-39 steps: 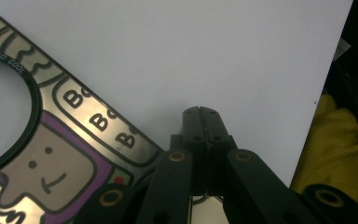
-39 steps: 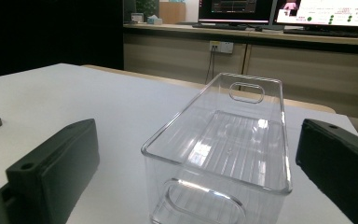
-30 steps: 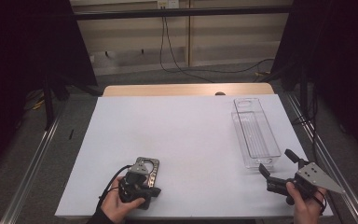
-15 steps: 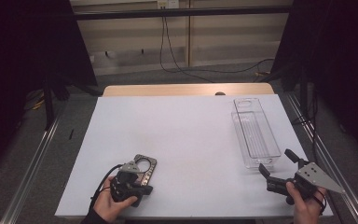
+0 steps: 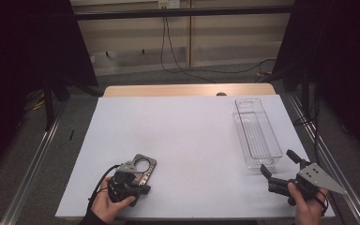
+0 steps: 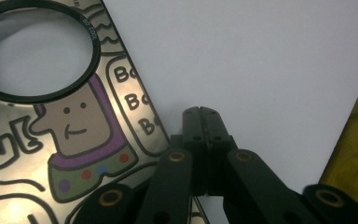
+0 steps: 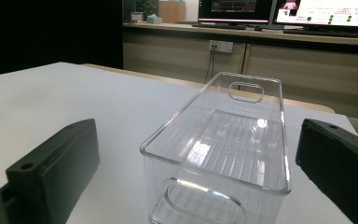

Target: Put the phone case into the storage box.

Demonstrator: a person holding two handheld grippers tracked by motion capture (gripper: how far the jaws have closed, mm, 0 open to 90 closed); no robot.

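Note:
A flat metal plate with a round hole and a cartoon print lies near the table's front left. In the left gripper view the plate is at the left. My left gripper is shut with nothing between its jaws, its tips over the white tabletop just off the plate's edge. A clear plastic bin stands empty at the right of the table. My right gripper is held open just short of the bin's near end. In the right gripper view the bin sits between the two wide-spread jaws.
The white tabletop runs to a wooden strip at the far edge. Metal rails flank both sides. Cables lie on the floor beyond, before a wall. The table's front edge is just ahead of both hands.
My left gripper has shifted a little to the left beside the plate. The plate, the bin and the right gripper have stayed put.

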